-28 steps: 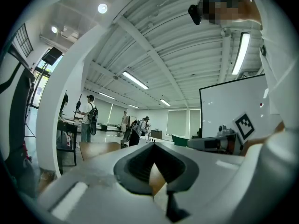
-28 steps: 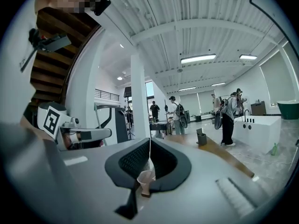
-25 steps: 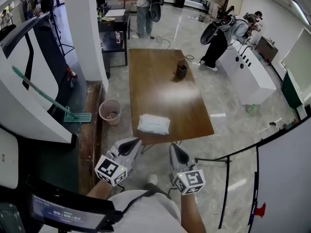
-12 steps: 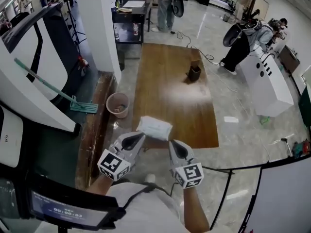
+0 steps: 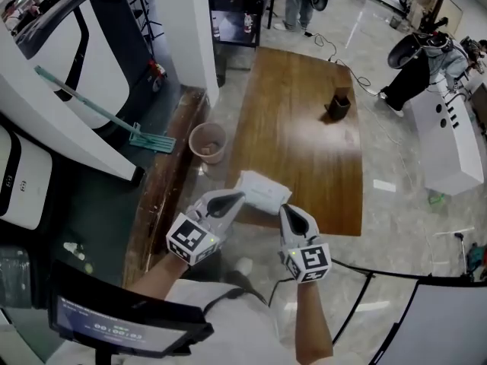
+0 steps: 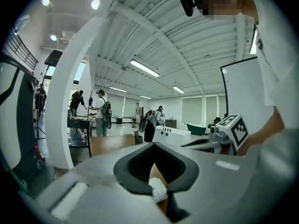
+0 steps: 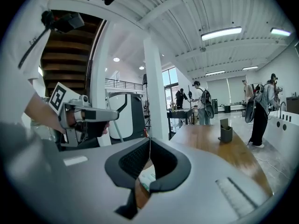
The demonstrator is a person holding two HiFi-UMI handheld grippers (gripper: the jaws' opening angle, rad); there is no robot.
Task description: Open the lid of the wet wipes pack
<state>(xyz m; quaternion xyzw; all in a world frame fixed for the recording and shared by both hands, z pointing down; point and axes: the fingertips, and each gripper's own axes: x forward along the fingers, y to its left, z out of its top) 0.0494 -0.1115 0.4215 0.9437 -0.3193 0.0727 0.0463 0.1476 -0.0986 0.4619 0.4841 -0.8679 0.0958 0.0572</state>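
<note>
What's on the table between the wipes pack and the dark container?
Nothing: the head view shows bare tabletop between the wipes pack and the dark container.

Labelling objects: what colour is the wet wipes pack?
The wet wipes pack is white; the head view shows it best.

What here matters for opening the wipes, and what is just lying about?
For the job: wipes pack, table, left tool, right tool.
Lying about: dark cup, bucket, mop.
</note>
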